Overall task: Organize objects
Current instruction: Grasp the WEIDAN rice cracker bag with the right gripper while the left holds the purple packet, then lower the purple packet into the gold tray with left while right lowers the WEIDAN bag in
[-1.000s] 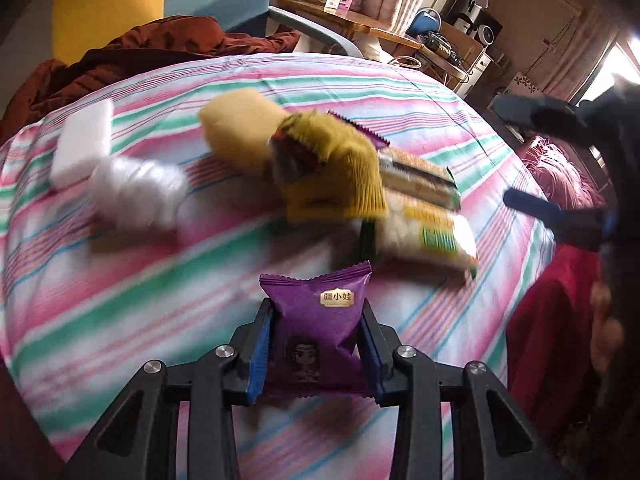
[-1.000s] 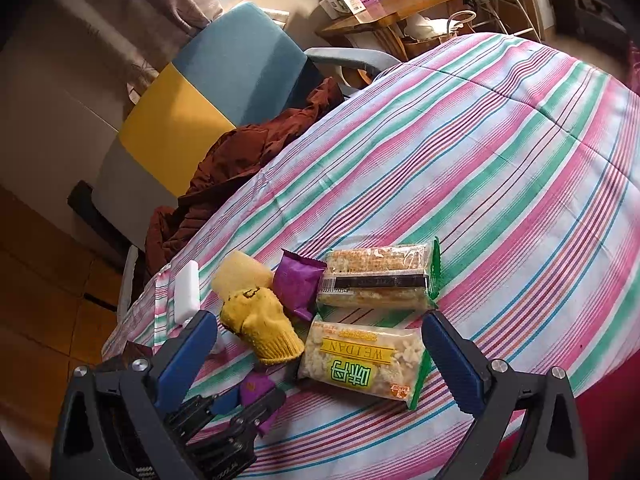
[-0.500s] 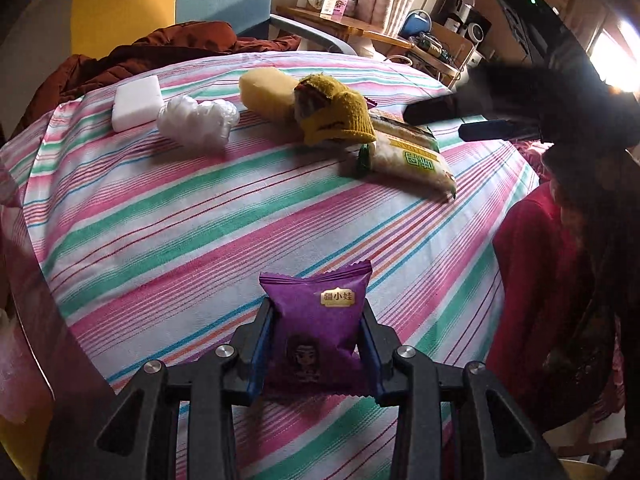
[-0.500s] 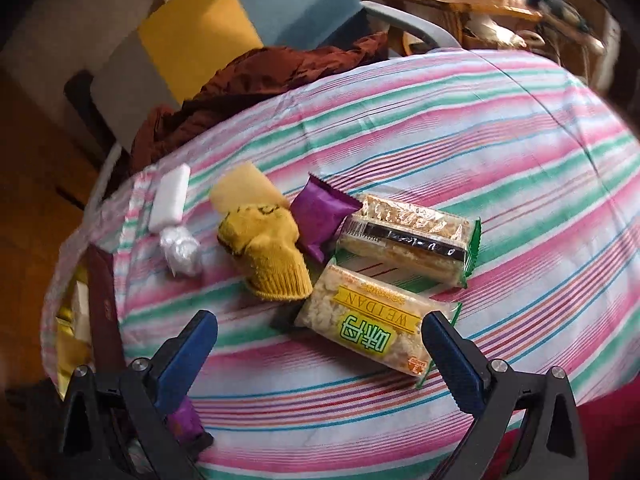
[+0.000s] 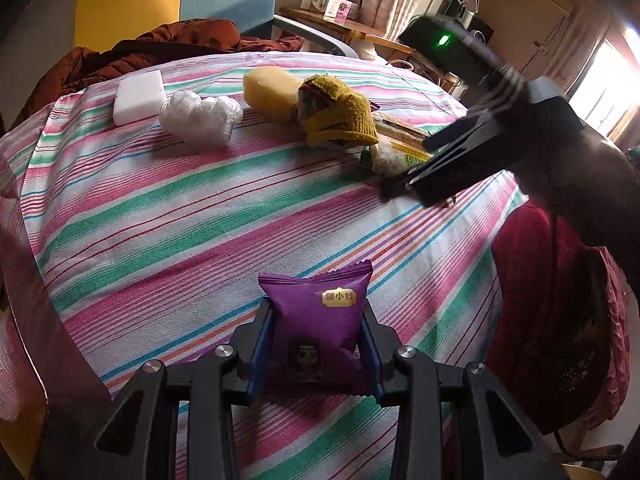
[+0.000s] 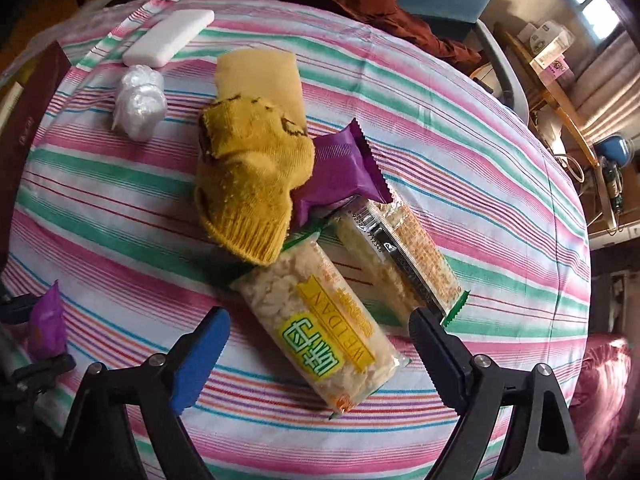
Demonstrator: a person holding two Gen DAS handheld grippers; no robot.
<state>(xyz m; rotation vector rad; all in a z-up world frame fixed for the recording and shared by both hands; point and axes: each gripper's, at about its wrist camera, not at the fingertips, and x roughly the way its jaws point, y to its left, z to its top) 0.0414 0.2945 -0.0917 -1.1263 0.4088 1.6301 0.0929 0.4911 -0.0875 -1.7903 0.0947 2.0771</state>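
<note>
left tool [image 5: 316, 344] is closed on a purple snack packet [image 5: 316, 316], held upright at the near edge of the tabletop [image 5: 180, 216], which carries a striped cloth. right tool [image 6: 320, 354] stands wide open and holds nothing; its fingers straddle the near end of a clear rice-cracker pack with a yellow and green label [image 6: 320, 328]. just right of that pack, touching it, lies a second cracker pack [image 6: 404, 248] with a dark band. farther in, a second purple packet [image 6: 344, 172] rests partly over the packs' far ends and partly under a yellow knit sock [image 6: 252, 184]. a pale yellow sponge [image 6: 260, 76] lies at the sock's far side, touching it. to the left, apart, sits a crumpled clear plastic wad [image 6: 138, 102], and beyond it a white block [image 6: 168, 38] near the far left edge.
</note>
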